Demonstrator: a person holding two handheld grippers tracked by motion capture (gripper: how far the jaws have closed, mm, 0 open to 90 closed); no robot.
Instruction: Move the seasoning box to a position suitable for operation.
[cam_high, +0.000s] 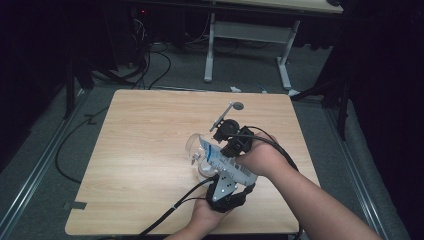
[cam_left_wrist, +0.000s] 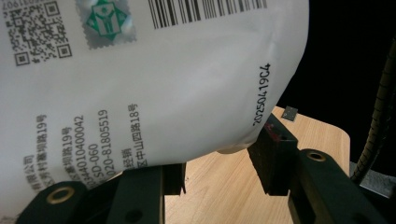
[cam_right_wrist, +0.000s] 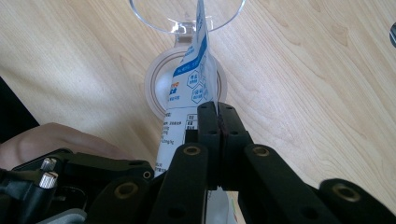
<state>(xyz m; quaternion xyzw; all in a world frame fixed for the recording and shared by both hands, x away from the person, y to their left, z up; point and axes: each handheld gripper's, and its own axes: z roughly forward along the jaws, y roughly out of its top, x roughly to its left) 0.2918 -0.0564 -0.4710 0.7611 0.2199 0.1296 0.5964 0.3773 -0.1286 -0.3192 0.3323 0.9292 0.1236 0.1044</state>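
Observation:
A white pouch (cam_high: 223, 161) with blue print and barcodes is held tilted above the wooden table (cam_high: 145, 150), its top end over a clear round container (cam_high: 193, 146). My left gripper (cam_high: 229, 176) comes from the near edge. Its jaws press on the pouch's bulging lower body (cam_left_wrist: 163, 93), one on each side; the left gripper (cam_left_wrist: 219, 163) is shut on it. My right gripper (cam_high: 226, 150) comes in from the right. In the right gripper view its jaws (cam_right_wrist: 217, 112) are pinched flat on the pouch's thin edge (cam_right_wrist: 191, 84), whose tip reaches the container's clear rim (cam_right_wrist: 154, 18).
A clear ring-shaped piece (cam_right_wrist: 154, 88) lies on the table under the pouch. A small dark square (cam_left_wrist: 290, 113) sits near the table's far edge. Beyond the table stand another table's white legs (cam_high: 209, 50) and floor cables (cam_high: 150, 60). Bare wood (cam_high: 140, 130) spreads to the left.

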